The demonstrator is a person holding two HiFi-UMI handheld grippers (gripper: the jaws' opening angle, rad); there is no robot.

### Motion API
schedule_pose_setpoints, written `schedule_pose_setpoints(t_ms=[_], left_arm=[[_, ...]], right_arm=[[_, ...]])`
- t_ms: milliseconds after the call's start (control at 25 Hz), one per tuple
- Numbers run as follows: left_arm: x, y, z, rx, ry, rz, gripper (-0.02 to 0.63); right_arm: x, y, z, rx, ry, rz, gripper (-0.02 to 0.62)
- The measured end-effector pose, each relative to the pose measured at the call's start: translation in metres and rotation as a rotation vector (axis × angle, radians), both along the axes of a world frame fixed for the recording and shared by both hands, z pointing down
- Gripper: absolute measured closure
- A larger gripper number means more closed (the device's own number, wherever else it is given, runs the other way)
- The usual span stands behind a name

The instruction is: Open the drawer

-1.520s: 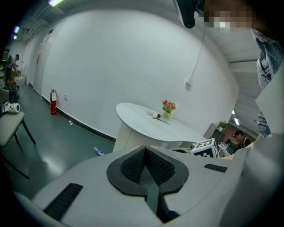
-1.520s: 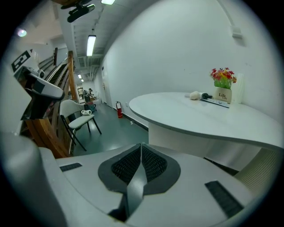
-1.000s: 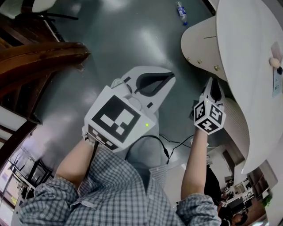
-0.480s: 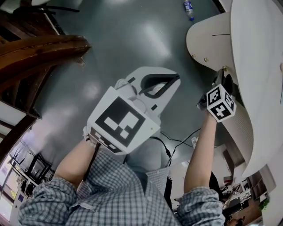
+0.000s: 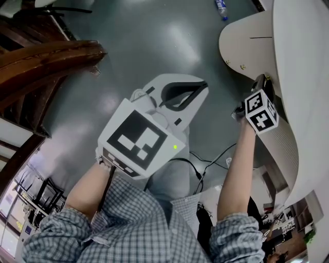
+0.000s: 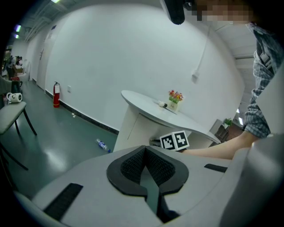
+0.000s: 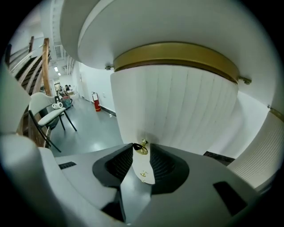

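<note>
A white ribbed cabinet front curves under a gold band, below the round white desk top. A small gold ring knob sticks out of that front, with a second gold knob lower down. My right gripper stands open with the ring knob between its fingertips, and the pads are not pressing on it. In the head view the right gripper reaches against the cabinet side. My left gripper hangs over the floor, shut and holding nothing, its tips meeting.
A plastic bottle lies on the grey floor near the desk. A dark wooden stair rail runs at the left. A chair stands further off. A black cable trails by the person's legs. A flower pot sits on the desk.
My right gripper has moved right, up to the cabinet's side. The left gripper has hardly moved.
</note>
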State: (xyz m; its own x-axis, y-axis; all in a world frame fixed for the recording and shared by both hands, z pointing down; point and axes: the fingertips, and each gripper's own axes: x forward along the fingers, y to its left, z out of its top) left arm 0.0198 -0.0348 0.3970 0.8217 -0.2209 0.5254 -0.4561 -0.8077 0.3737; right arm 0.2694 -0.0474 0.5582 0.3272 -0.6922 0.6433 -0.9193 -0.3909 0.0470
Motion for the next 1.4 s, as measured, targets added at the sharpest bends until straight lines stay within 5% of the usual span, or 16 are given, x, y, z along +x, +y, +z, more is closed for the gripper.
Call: schedule_pose_setpoints(t_ms=[920, 1400], left_arm=[[0.001, 0.0, -0.009, 0.008, -0.013, 0.04, 0.601], [-0.003, -0.005, -0.015, 0.013, -0.01, 0.047, 0.601]], right_arm=[[-0.002, 0.003, -0.007, -0.004, -0.003, 0.037, 0.505], [-0.051, 0.03, -0.001, -0.012, -0.046, 0.018, 0.505]])
